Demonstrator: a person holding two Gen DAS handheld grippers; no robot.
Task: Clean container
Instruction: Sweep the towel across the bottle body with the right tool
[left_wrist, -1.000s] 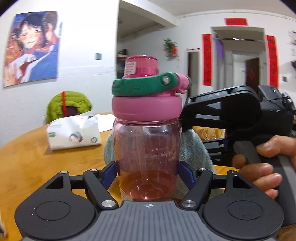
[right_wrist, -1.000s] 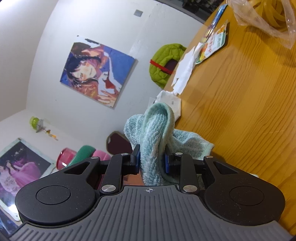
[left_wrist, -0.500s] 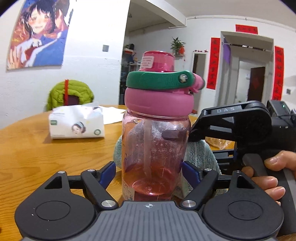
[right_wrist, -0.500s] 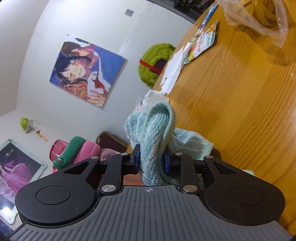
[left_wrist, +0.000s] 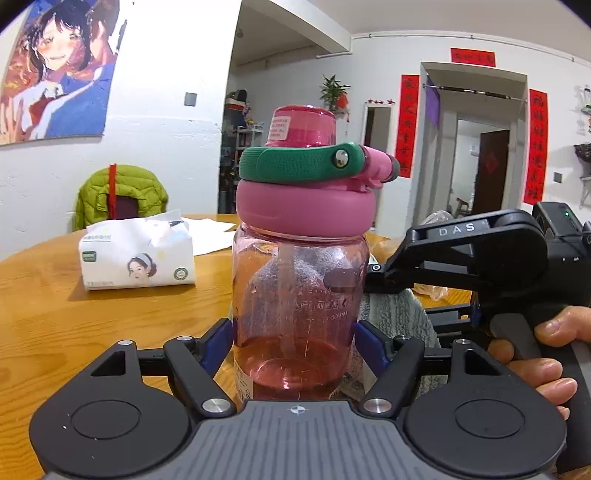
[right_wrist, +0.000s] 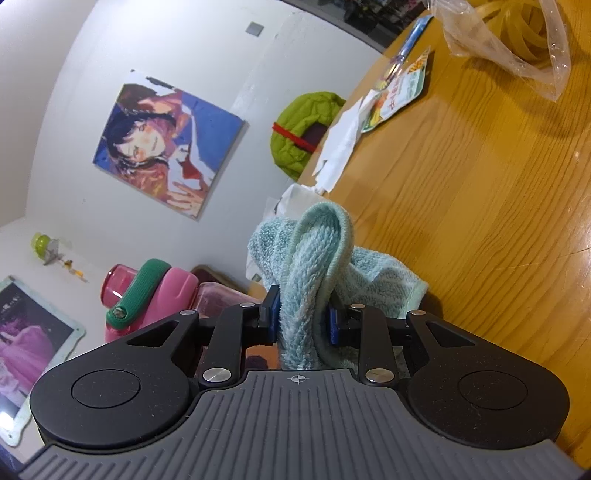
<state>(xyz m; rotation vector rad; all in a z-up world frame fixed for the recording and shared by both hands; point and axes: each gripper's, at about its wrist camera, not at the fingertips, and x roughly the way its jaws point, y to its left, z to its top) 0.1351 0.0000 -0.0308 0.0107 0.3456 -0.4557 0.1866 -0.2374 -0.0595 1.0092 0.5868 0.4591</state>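
bottle (left_wrist: 301, 280) turned — spout swung rightward; towel (right_wrist: 314, 280) slid farther behind it

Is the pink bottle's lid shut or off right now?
Shut. The pink lid sits on the pink bottle, green handle folded over it, cap down; whether it seals, cannot tell.

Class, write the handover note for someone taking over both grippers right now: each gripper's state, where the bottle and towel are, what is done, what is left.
Left gripper: shut on the pink bottle, gripping its lower body, bottle upright, lid on, a little reddish liquid at the bottom.
Right gripper: shut on the teal towel, a folded bunch clamped between the fingers.
Position: the towel sits against the far right side of the bottle, above the wooden table; contact looks likely but is not certain.
Done: both items grasped and brought together.
Left: wipe the bottle's outside, then set both down.
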